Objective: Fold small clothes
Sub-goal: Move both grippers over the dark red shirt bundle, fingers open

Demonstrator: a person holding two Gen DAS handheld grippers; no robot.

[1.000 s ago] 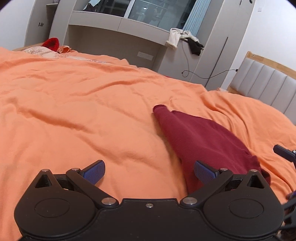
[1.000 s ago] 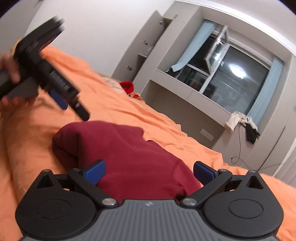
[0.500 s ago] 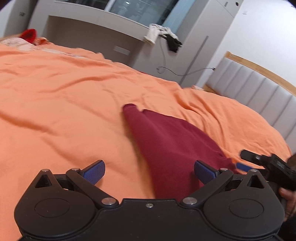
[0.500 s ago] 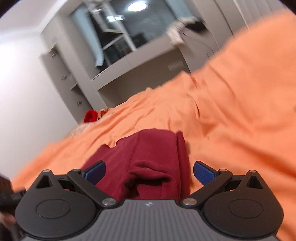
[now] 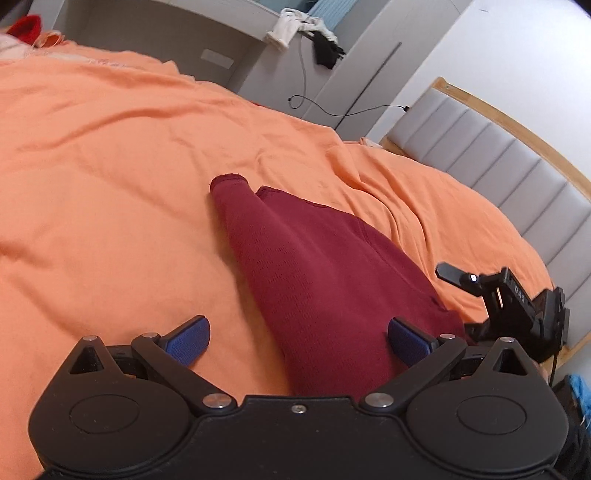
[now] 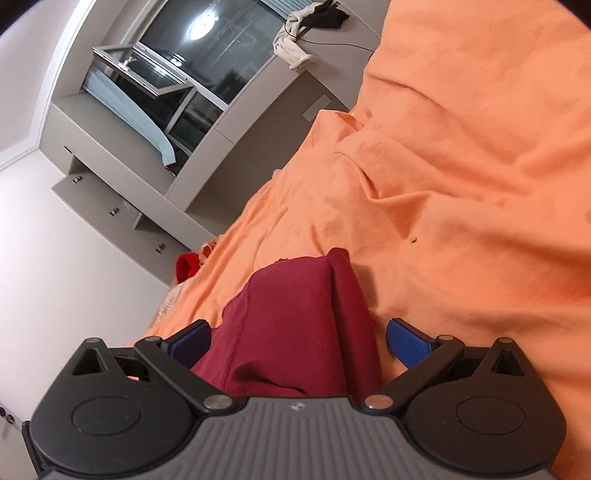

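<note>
A dark red knitted garment (image 5: 317,273) lies folded lengthwise on the orange bedspread (image 5: 110,177), one sleeve end pointing away. My left gripper (image 5: 299,341) is open, its blue pads on either side of the garment's near end, holding nothing. My right gripper (image 6: 299,341) is open too, rolled sideways, straddling the garment's other end (image 6: 295,317); it also shows in the left wrist view (image 5: 509,299) at the garment's right edge.
A grey padded headboard (image 5: 498,162) with a wooden rim runs along the right. Grey built-in cabinets (image 5: 184,40) and a window (image 6: 173,70) stand beyond the bed. Clothes (image 5: 306,29) hang on the ledge. A red item (image 5: 26,27) lies far left.
My right gripper has swung from the garment's side round to its end and rolled sideways. My left gripper has shifted so the garment's near end lies between its fingers.
</note>
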